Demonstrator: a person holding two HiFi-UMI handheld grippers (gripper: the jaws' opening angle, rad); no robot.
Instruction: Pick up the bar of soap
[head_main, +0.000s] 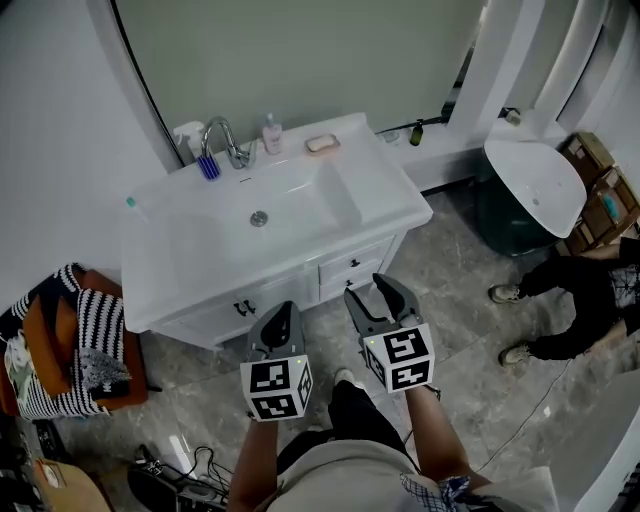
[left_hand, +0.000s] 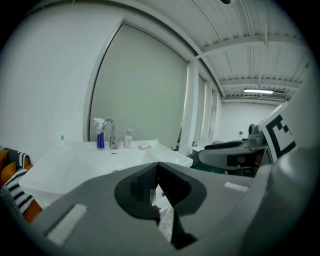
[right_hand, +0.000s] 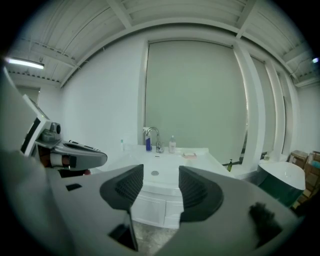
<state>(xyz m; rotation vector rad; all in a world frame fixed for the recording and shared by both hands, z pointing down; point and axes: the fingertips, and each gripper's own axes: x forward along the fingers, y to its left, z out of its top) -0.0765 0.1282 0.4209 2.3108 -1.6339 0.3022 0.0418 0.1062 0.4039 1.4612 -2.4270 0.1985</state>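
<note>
Grey left gripper (head_main: 283, 307), right gripper (head_main: 368, 289), black-and-white marker cubes (head_main: 276, 389), dark trousers (head_main: 356, 416)

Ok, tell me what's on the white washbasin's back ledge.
A white-triggered blue spray bottle, a chrome tap, a small pale pump bottle and the pale bar of soap, which covers its pinkish dish's floor.

Bar of soap (head_main: 322, 143): pale peach-pink.
Washbasin cabinet (head_main: 180, 265): plain white throughout.
Tap (head_main: 222, 135): bright chrome.
Spray bottle (head_main: 206, 163): blue body, white head.
Floor (head_main: 460, 265): grey, marbled with paler veins.
Left gripper (head_main: 281, 310): grey shell, dark ribbed insides to the jaws; its cube bears black-and-white squares.
Right gripper (head_main: 368, 288): the same grey, dark ribbing and black-and-white squares.
Throw (head_main: 98, 325): black-and-white stripes, over an orange chair (head_main: 45, 335).
Tub (head_main: 530, 180): white top, dark green side.
</note>
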